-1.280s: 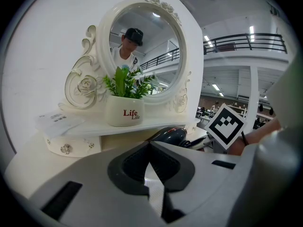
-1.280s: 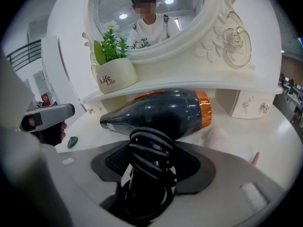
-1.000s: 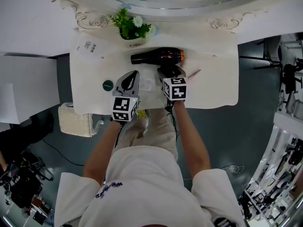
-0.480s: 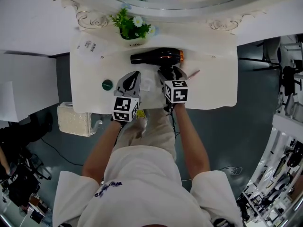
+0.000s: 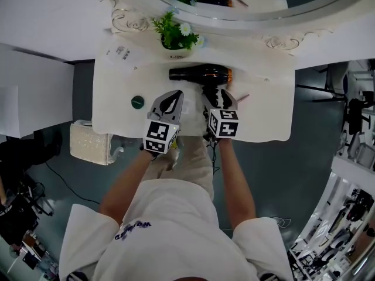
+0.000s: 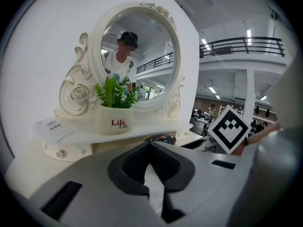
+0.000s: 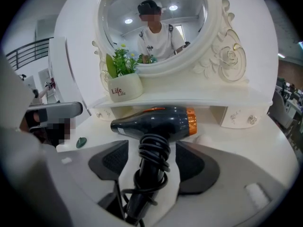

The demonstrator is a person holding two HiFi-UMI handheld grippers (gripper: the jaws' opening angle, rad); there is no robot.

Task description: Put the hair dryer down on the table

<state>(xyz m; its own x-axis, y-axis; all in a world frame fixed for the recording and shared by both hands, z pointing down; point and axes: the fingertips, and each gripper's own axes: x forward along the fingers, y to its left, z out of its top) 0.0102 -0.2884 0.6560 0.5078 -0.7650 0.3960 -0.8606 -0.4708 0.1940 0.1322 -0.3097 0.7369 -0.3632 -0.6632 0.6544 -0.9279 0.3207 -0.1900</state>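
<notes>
**Black hair dryer on the table, right fingers slack around its handle**

Black with an orange ring at its back end, the hair dryer (image 5: 202,74) lies on the white table (image 5: 263,116), just in front of the mirror's (image 7: 151,27) shelf base. Its nozzle points to the person's left and its handle points back toward them. The cord (image 7: 154,148) is coiled round the handle.

The right gripper (image 5: 217,95) has its fingers spread wide on either side of that handle. A gap shows on both sides, so the pads are not pressing on it.

The left gripper (image 5: 174,95) sits just beside it over the table, fingers closed together on nothing.

A white pot of greenery (image 5: 177,51) stands on the shelf behind the dryer. A small green disc (image 5: 137,102) lies well to the left.
</notes>
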